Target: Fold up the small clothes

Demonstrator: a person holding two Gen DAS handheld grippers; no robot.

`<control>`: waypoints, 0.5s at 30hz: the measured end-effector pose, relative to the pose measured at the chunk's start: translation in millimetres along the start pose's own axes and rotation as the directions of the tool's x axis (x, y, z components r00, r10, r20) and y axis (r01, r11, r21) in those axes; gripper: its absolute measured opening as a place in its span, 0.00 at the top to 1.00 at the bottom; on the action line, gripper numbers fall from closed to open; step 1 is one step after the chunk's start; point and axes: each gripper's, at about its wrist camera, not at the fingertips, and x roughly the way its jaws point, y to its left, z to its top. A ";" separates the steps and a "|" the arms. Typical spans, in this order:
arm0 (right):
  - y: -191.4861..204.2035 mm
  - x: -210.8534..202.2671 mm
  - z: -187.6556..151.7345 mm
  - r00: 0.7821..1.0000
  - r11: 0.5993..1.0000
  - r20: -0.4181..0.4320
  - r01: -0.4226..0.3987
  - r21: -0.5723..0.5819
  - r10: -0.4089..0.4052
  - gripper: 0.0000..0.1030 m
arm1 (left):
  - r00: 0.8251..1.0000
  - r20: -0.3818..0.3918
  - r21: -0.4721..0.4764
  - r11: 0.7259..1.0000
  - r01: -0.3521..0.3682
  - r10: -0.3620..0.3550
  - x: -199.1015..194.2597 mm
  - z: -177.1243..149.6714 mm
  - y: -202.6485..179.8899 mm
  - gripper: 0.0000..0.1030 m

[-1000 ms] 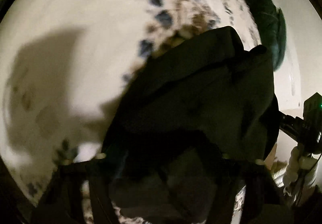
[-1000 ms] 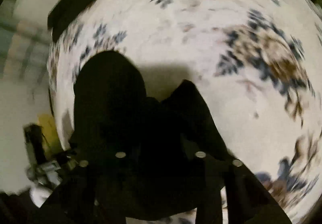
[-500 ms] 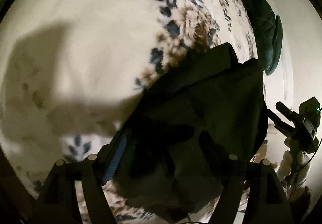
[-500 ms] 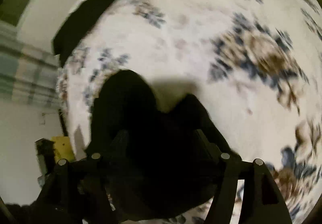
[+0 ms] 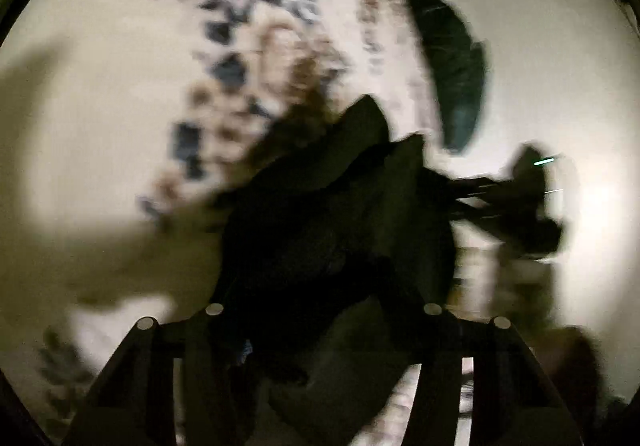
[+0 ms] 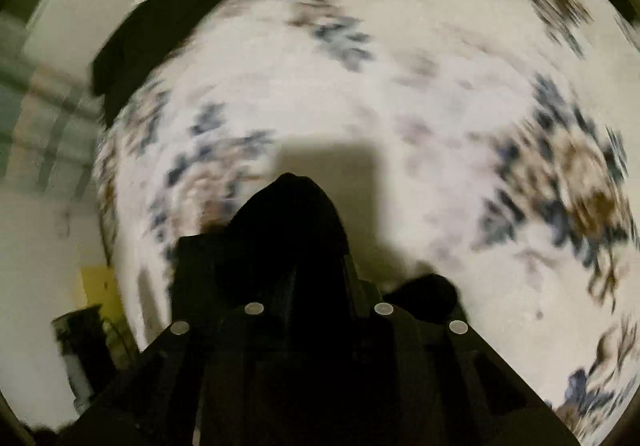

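Note:
A small black garment (image 5: 340, 221) hangs bunched above a white bedspread with blue and brown flowers (image 5: 100, 125). My left gripper (image 5: 324, 326) is shut on one part of the garment, which fills the space between its fingers. My right gripper (image 6: 300, 246) is shut on another part of the black garment (image 6: 292, 213), which pokes up past its fingertips. The right gripper also shows in the left wrist view (image 5: 516, 201), right of the cloth. Both views are motion-blurred.
A dark green cushion (image 5: 456, 69) lies at the bedspread's far edge. A long black item (image 6: 172, 13) lies at the bed's far left edge in the right wrist view. A yellow object (image 6: 100, 286) and the left gripper's body (image 6: 80, 350) sit at lower left.
Both grippers have closed on the garment; half a second ago their fingers stood wider. The right gripper has moved closer to the left one, and the cloth is more bunched.

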 end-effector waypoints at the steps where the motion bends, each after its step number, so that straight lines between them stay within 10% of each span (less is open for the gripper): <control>1: -4.0 -0.6 -1.7 1.000 0.999 -0.002 -0.028 0.016 0.028 0.79 | 0.999 -0.025 -0.033 0.999 0.030 -0.031 -0.7 1.3 6.8 0.51; 8: -22.2 -78.5 -73.3 0.989 0.978 0.141 -0.075 0.195 0.048 0.19 | 0.972 -0.129 -0.004 0.981 -0.196 0.194 -33.7 11.3 15.8 0.22; 11: -41.9 -98.1 -136.0 0.982 0.930 0.185 -0.106 0.351 0.042 0.19 | 0.955 -0.120 0.044 0.963 -0.267 0.270 -51.8 16.7 -2.7 0.22; 15: -65.2 -77.3 -231.1 0.963 0.772 0.217 -0.259 0.580 0.160 0.19 | 0.921 -0.126 0.196 0.920 -0.341 0.368 -38.2 34.9 -36.0 0.21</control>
